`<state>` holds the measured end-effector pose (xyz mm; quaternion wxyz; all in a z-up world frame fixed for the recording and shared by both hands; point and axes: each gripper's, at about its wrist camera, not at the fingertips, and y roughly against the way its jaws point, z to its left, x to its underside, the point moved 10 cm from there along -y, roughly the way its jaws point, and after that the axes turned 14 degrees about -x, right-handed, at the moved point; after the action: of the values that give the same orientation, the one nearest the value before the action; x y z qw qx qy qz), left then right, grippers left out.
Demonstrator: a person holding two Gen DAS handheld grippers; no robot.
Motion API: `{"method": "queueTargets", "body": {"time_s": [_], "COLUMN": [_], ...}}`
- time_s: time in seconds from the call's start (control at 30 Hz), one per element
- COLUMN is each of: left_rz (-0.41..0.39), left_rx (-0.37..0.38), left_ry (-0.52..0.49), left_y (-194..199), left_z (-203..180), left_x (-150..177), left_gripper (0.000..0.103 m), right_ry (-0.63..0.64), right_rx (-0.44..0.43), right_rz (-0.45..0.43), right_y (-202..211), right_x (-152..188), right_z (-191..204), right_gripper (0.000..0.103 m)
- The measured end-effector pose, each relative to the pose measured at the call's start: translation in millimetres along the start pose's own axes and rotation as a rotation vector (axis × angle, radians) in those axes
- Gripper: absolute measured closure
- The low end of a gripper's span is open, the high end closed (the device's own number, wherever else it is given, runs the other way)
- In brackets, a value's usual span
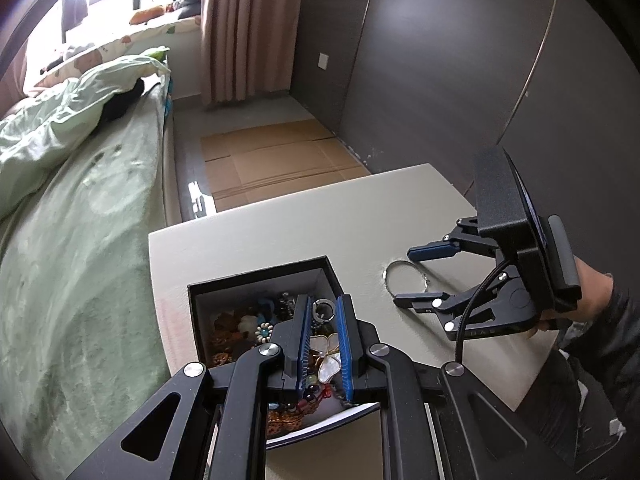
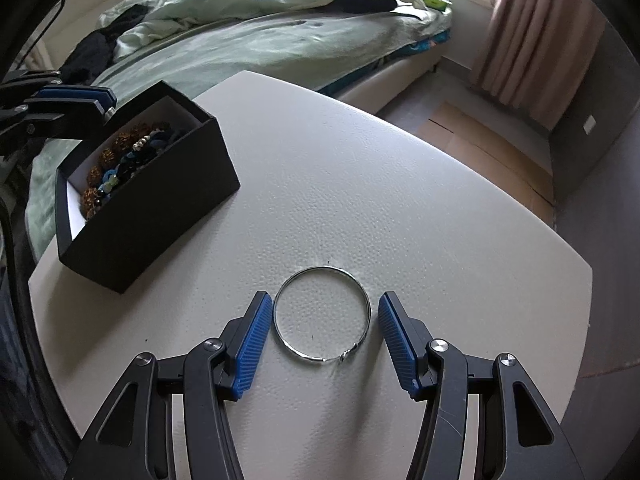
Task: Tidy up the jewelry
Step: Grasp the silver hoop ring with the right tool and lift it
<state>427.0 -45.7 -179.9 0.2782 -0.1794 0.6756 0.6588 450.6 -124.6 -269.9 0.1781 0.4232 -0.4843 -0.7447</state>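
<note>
A black box (image 1: 256, 276) with a white lining stands on the cream table (image 1: 320, 220), filled with beaded and flower-shaped jewelry (image 1: 244, 328). My left gripper (image 1: 324, 300) hovers over the box, shut on a small silver ring (image 1: 323, 309) at its blue tips. The right wrist view shows that gripper (image 2: 108, 106) above the box (image 2: 160, 208). A thin silver hoop (image 2: 326, 267) lies flat on the table (image 2: 360, 180). My right gripper (image 2: 324, 297) straddles it, open, with both pads just clear of the wire. From the left wrist view, the right gripper (image 1: 403, 278) brackets the hoop (image 1: 387, 280).
A bed with green bedding (image 1: 80, 200) runs along the table's left side. Flattened cardboard (image 1: 280, 160) lies on the floor beyond the table's far edge. A dark wardrobe wall (image 1: 440, 80) and a pink curtain (image 1: 248, 32) stand behind. A person's hand (image 1: 592, 292) holds the right gripper.
</note>
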Motion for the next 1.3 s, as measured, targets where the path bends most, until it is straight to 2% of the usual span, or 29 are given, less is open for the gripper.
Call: {"method": "queueTargets", "body": {"time_s": [0.1,0.27,0.3,0.33,0.47,0.57,0.63,0.67,0.7,0.87,1.07,1.17,1.3], "left_rz": [-0.001,-0.006,-0.007,-0.006,0.004,0.006,0.009,0.01,0.011,0.013,0.016,0.018,0.023], "left_rx": [0.003,0.002,0.001,-0.001,-0.009,-0.007,-0.007,-0.007,-0.007,-0.001,0.006,0.004,0.005], "left_ry": [0.008,0.01,0.007,0.005,0.014,0.018,0.013,0.011,0.01,0.016,0.01,0.008,0.009], "left_y": [0.5,4.1,4.7,4.6,1.8,3.1,2.9,2.5,2.3,-0.8,-2.0,-2.1,-3.6], "left_z": [1.5,2.8,3.5,4.2,8.1,8.1,7.6,7.6,7.6,7.3,5.0,7.3,9.9], "left_x": [-0.7,-1.5,-1.5,-1.1,2.2,4.7,6.1,6.3,6.3,5.6,5.8,6.0,7.1], "left_gripper": [0.089,0.089,0.089,0.089,0.089,0.089,0.089,0.089,0.089,0.089,0.089,0.089,0.089], "right_ry": [0.009,-0.009,-0.01,-0.012,-0.049,-0.073,-0.096,-0.109,-0.11,-0.119,-0.05,0.014,0.179], "right_rx": [-0.01,-0.019,-0.019,-0.03,-0.044,-0.004,0.027,0.044,0.06,0.027,0.006,-0.031,-0.041], "right_rz": [0.01,0.004,-0.001,-0.006,-0.012,0.005,0.006,0.009,0.005,0.036,0.143,0.236,0.399], "right_y": [-1.7,-2.6,-1.7,-0.4,6.2,8.5,13.2,15.2,17.6,15.4,-3.5,-9.8,-15.0], "right_x": [-2.9,-5.1,-4.8,-5.4,-7.5,-5.6,-5.8,-5.3,-5.5,-4.9,-2.3,-4.9,-2.6], "right_z": [2.0,4.5,5.3,7.4,7.7,0.5,-7.6,-12.5,-16.3,-24.3,-24.7,-22.6,-17.2], "right_gripper": [0.052,0.054,0.064,0.098,0.099,0.098,0.084,0.053,0.035,0.034,0.034,0.034,0.035]}}
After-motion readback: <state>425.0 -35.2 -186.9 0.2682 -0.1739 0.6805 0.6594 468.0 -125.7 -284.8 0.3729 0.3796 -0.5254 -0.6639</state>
